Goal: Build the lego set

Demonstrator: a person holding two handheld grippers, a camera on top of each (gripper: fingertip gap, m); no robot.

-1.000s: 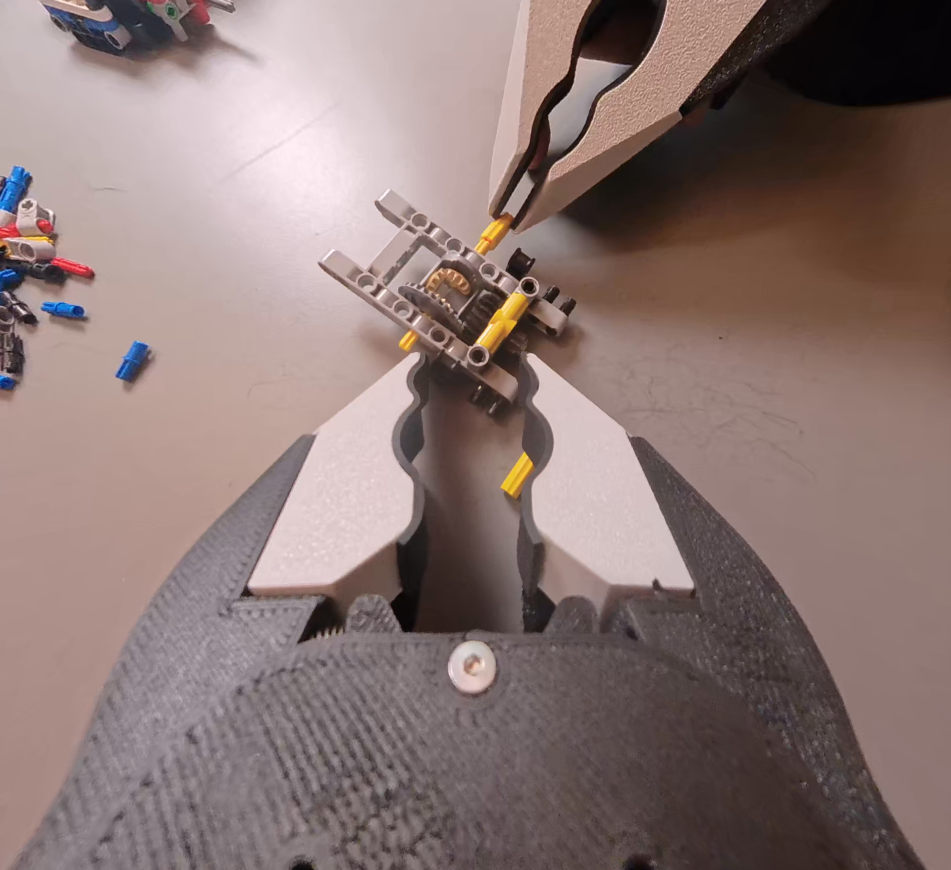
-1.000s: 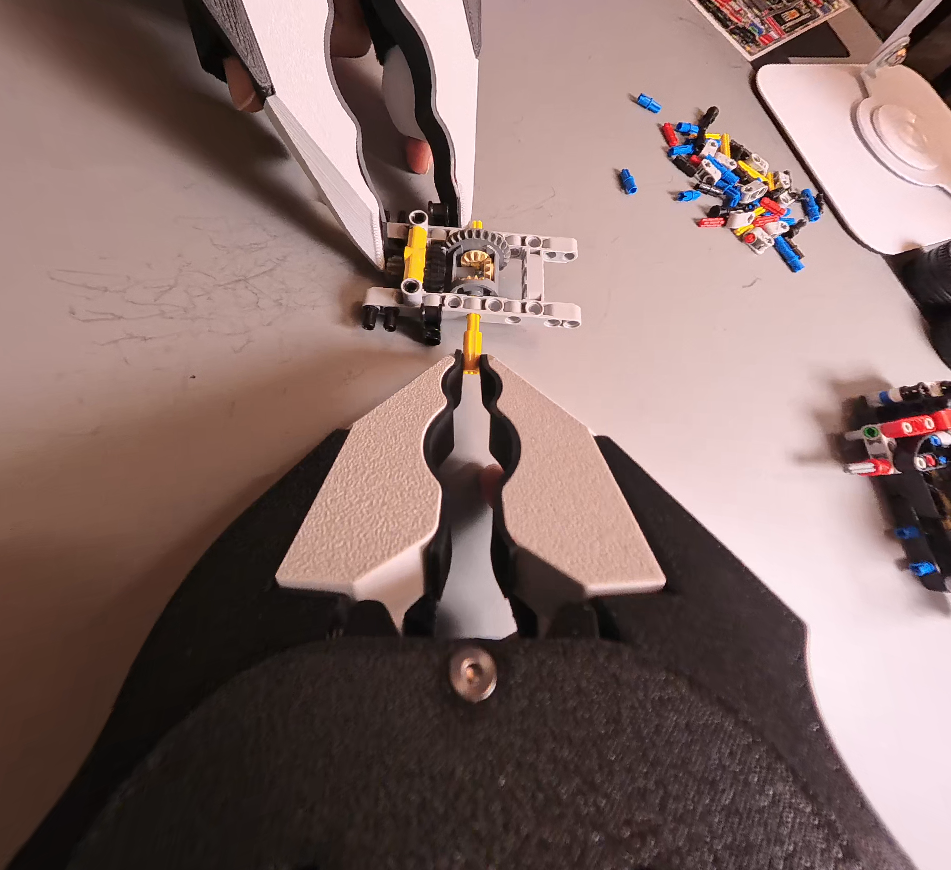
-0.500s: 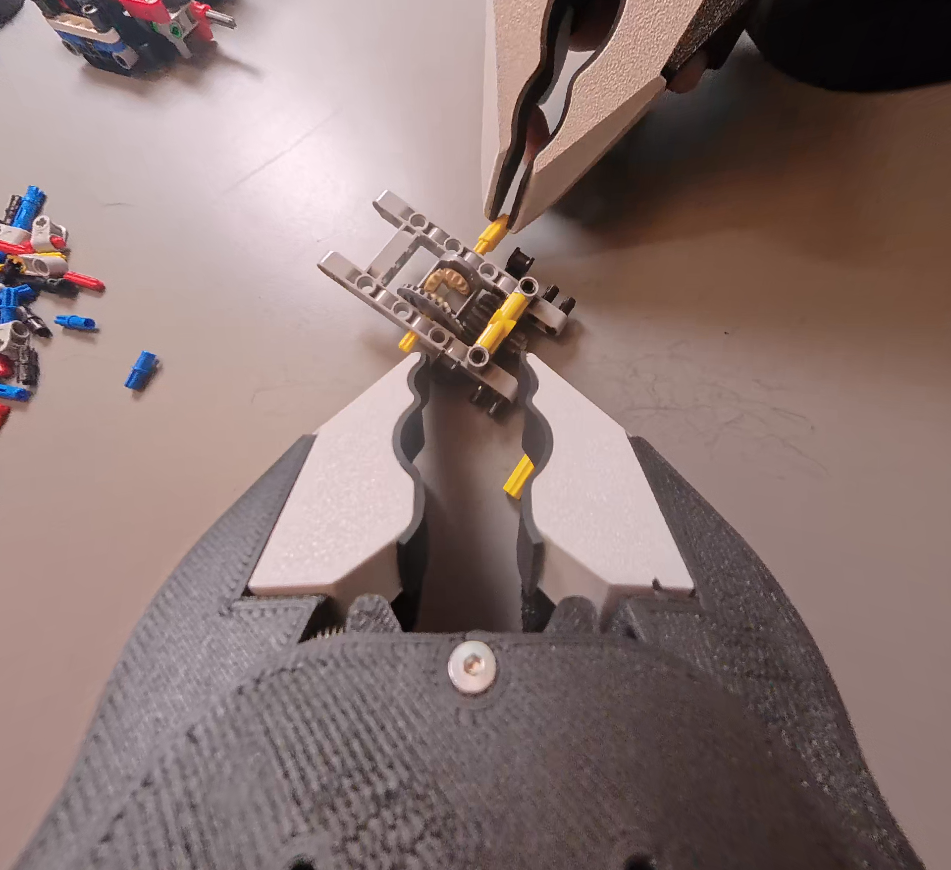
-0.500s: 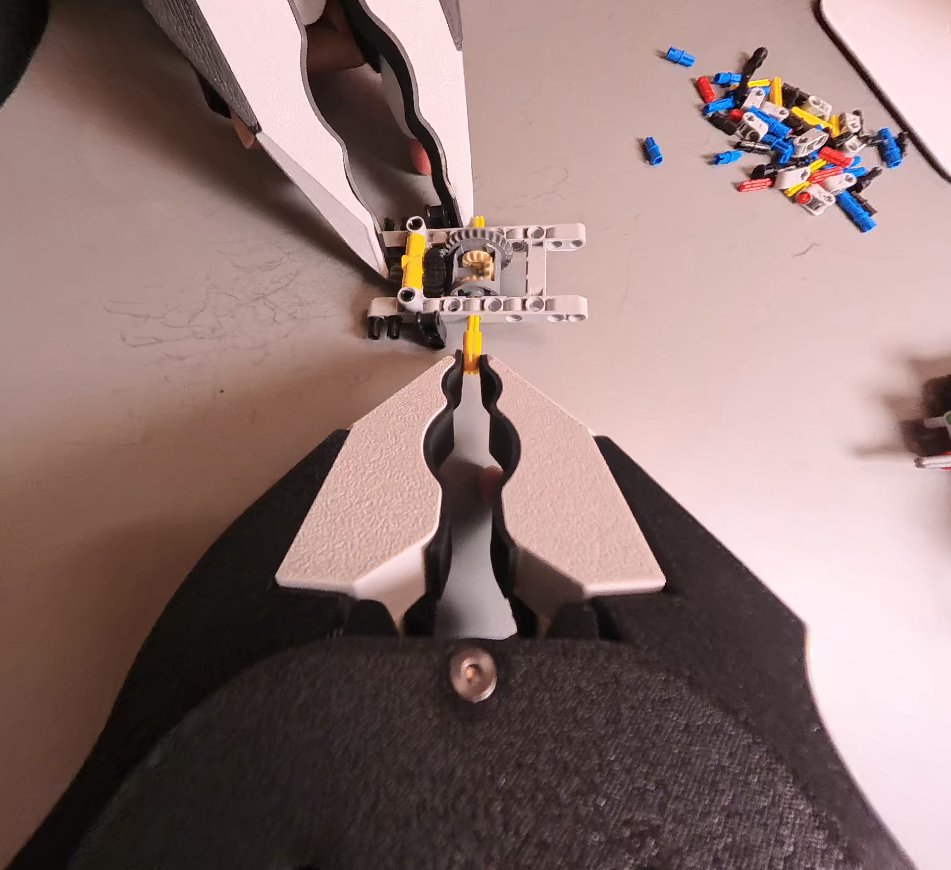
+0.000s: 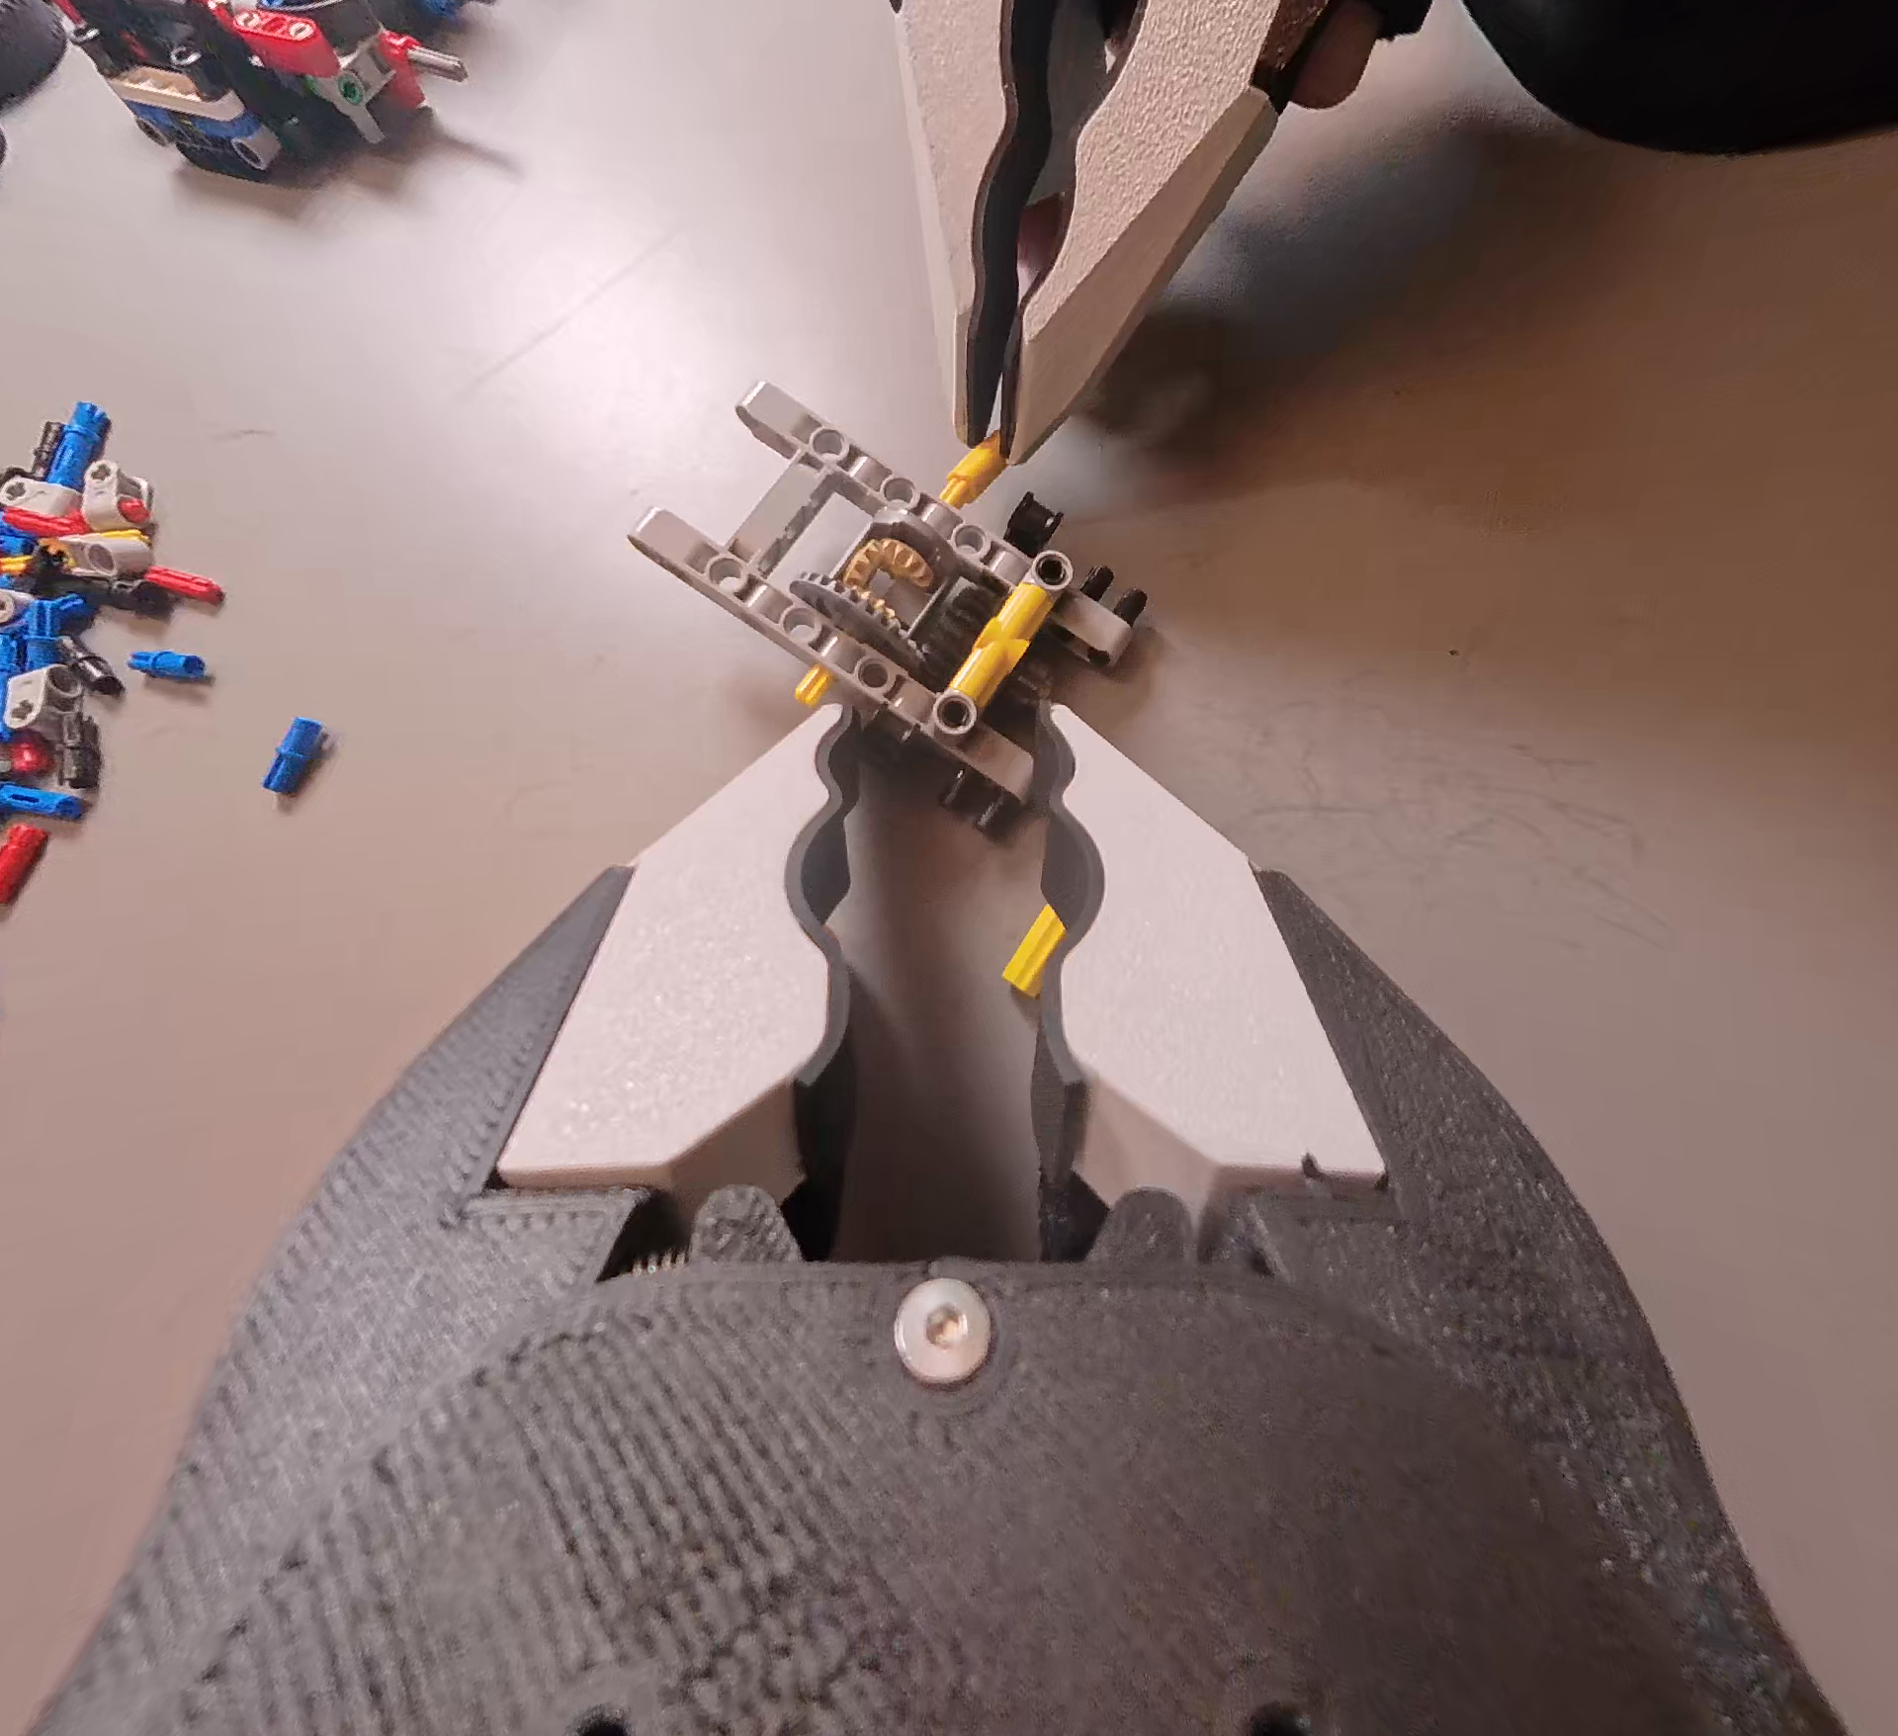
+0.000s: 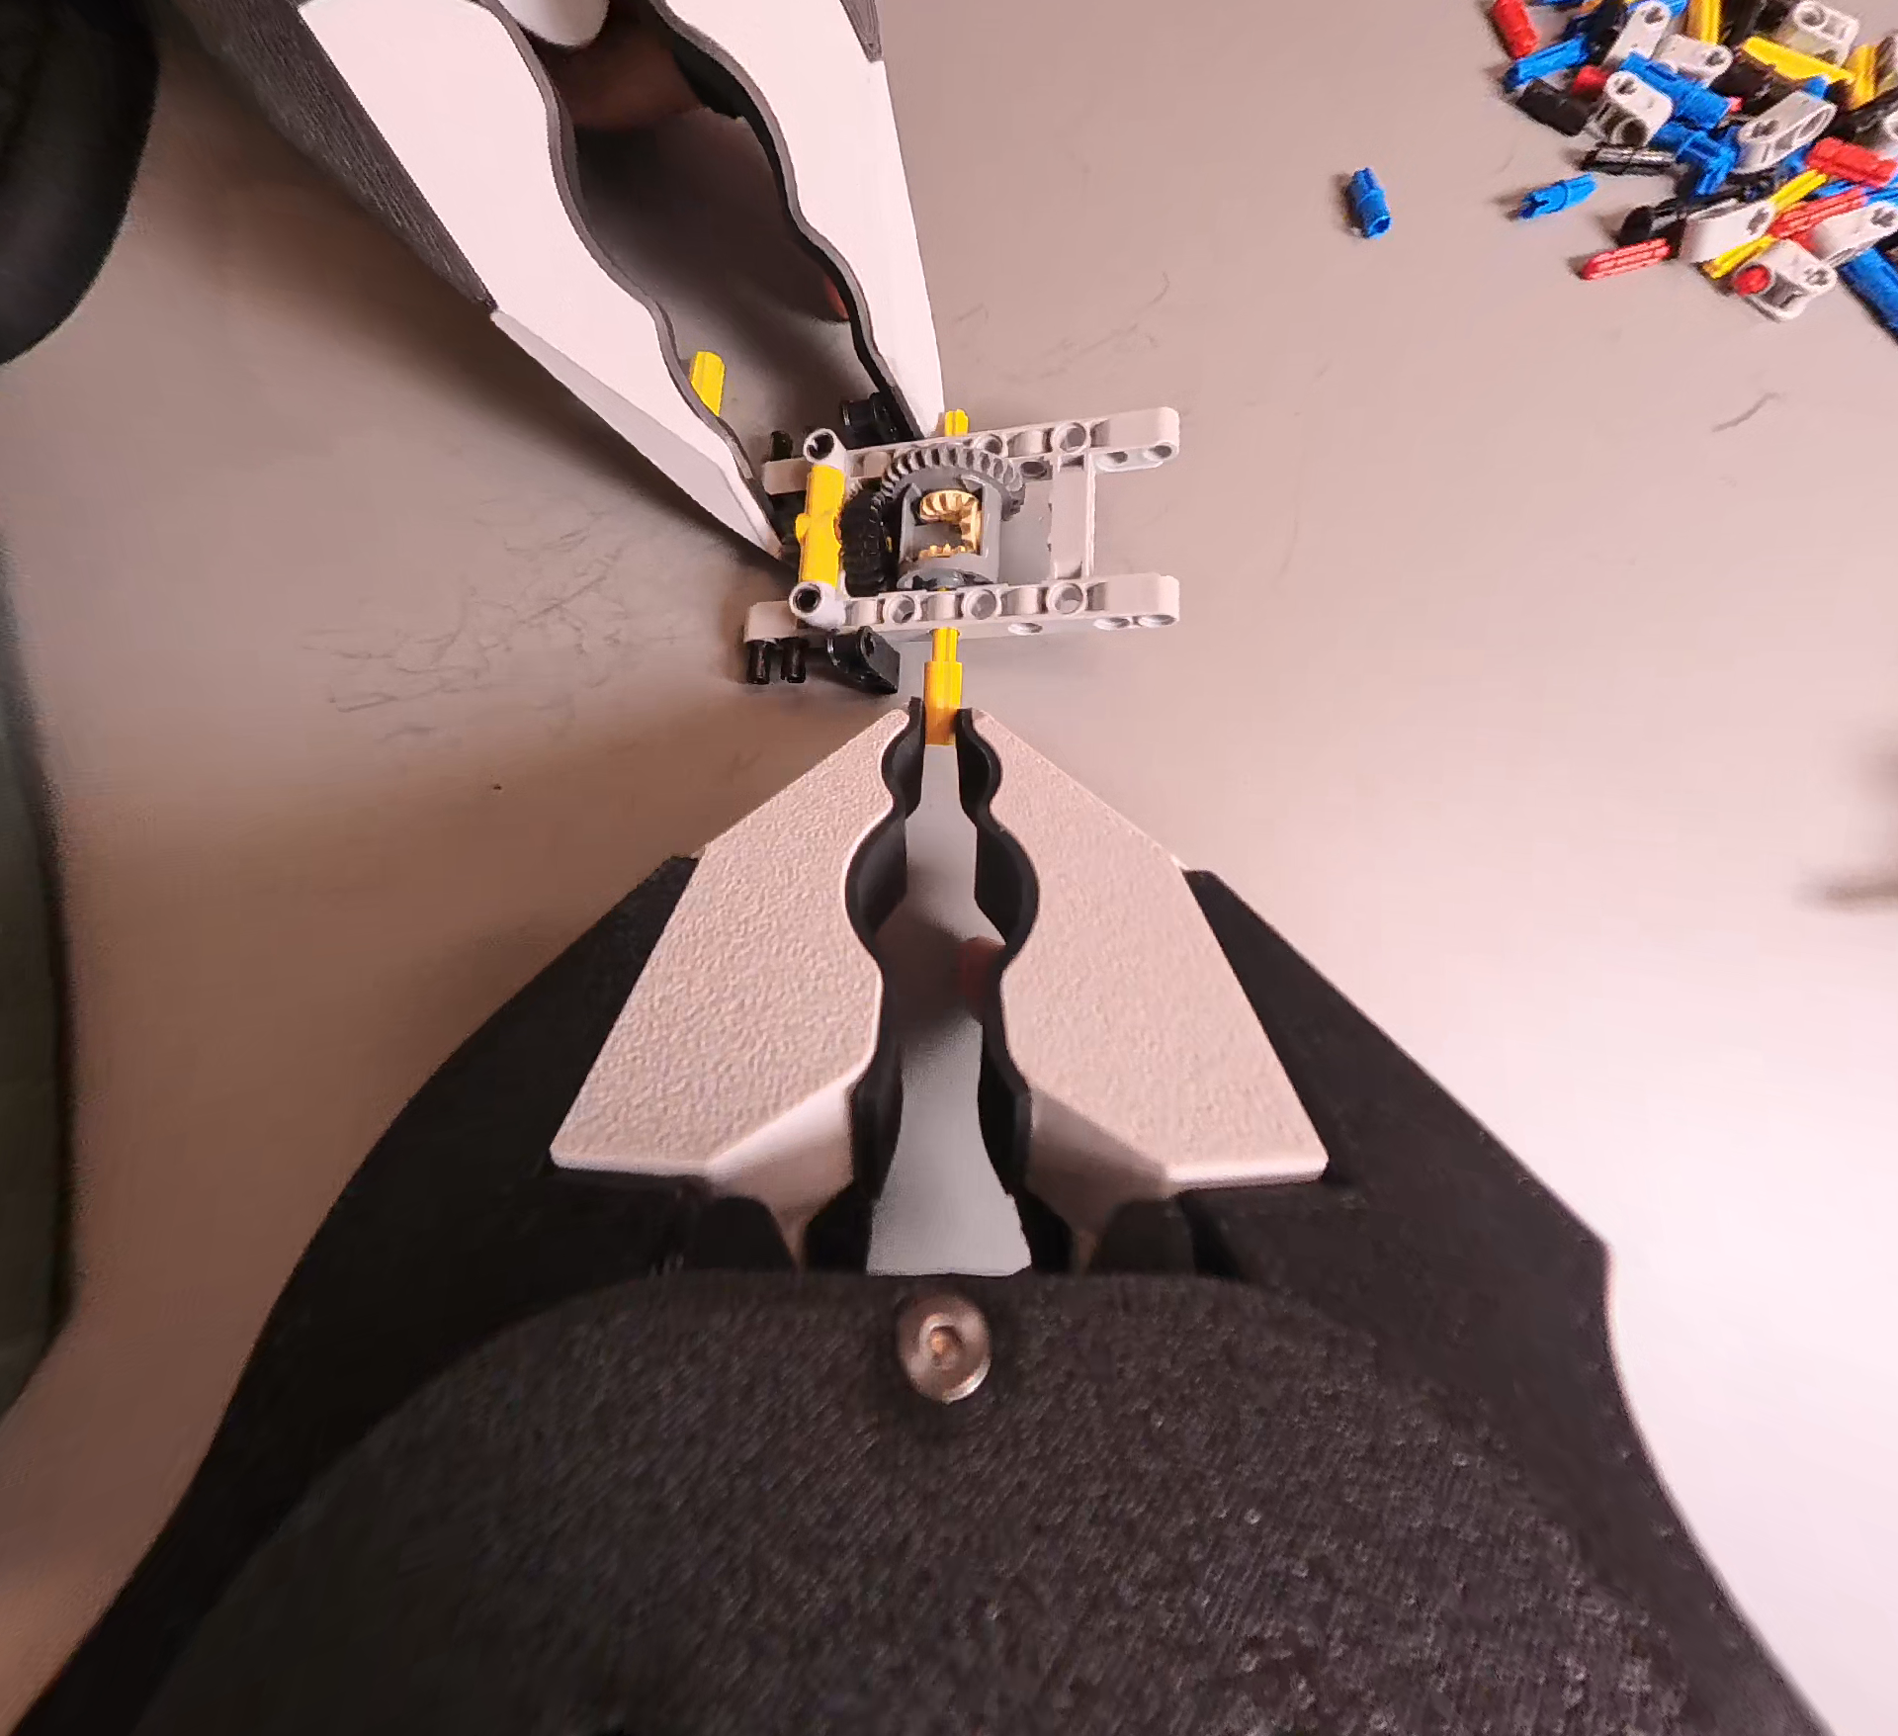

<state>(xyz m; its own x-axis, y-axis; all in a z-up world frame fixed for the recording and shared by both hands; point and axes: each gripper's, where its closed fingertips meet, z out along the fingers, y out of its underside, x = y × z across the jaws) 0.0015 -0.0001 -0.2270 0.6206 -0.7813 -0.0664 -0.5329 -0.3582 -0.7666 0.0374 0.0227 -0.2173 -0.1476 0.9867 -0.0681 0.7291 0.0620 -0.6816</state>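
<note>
Two grey beams frame gear assembly [image 6: 950, 526]; right hand-held gripper [image 6: 937, 719] pinches yellow axle [image 6: 939, 682].

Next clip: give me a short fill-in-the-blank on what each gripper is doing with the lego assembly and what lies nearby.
1. The right gripper is shut on a ____ axle that enters the grey gear frame.
2. The left gripper grips one ____ of that frame.
3. The gear at the frame's centre is ____ in colour.
4. A loose yellow piece lies between the ____ gripper's fingers.

Missing words: yellow; end; tan; left
</note>
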